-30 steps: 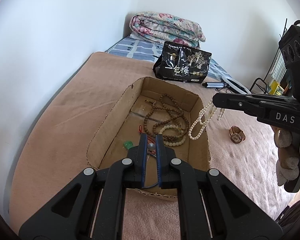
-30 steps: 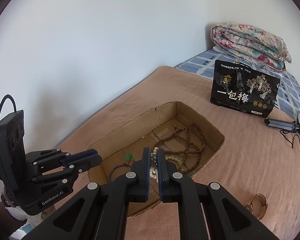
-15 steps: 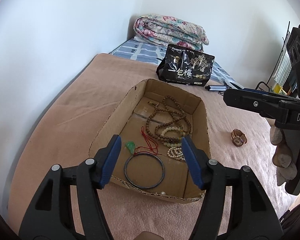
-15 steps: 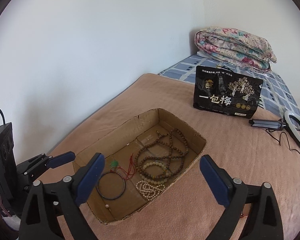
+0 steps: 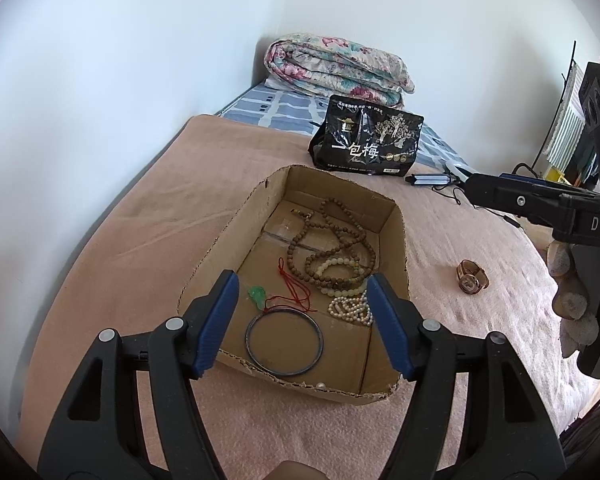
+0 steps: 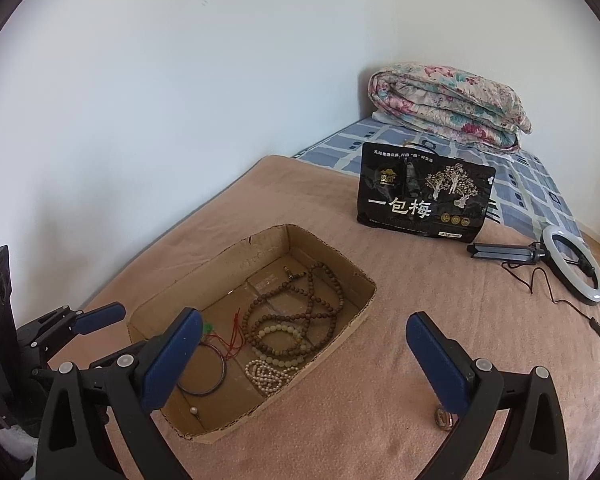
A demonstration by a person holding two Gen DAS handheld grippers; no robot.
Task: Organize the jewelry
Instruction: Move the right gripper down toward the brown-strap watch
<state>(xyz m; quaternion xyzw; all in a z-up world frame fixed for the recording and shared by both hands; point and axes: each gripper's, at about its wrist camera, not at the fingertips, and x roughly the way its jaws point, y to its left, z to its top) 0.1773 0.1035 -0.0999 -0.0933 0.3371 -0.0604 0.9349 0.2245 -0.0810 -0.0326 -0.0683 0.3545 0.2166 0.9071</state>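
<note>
Left gripper (image 5: 300, 300) spread wide, blue-padded jaws holding nothing, poised above the near end of the shallow brown cardboard box (image 5: 236, 236). Right gripper (image 6: 302, 344) spread wider still, also holding nothing, over the box's right rim and the pink blanket (image 6: 440, 312). Inside the box: thin dark bangle (image 5: 284, 343) nearest, small green pendant on red cord (image 5: 257, 294) just beyond, white pearl strand (image 5: 350, 306) at the right wall, long brown wooden bead necklace (image 5: 340, 240) coiled further back around a pale bead bracelet (image 5: 336, 265). Out on the blanket, right of the box, a rose-gold wristwatch (image 5: 471, 276) lies apart.
</note>
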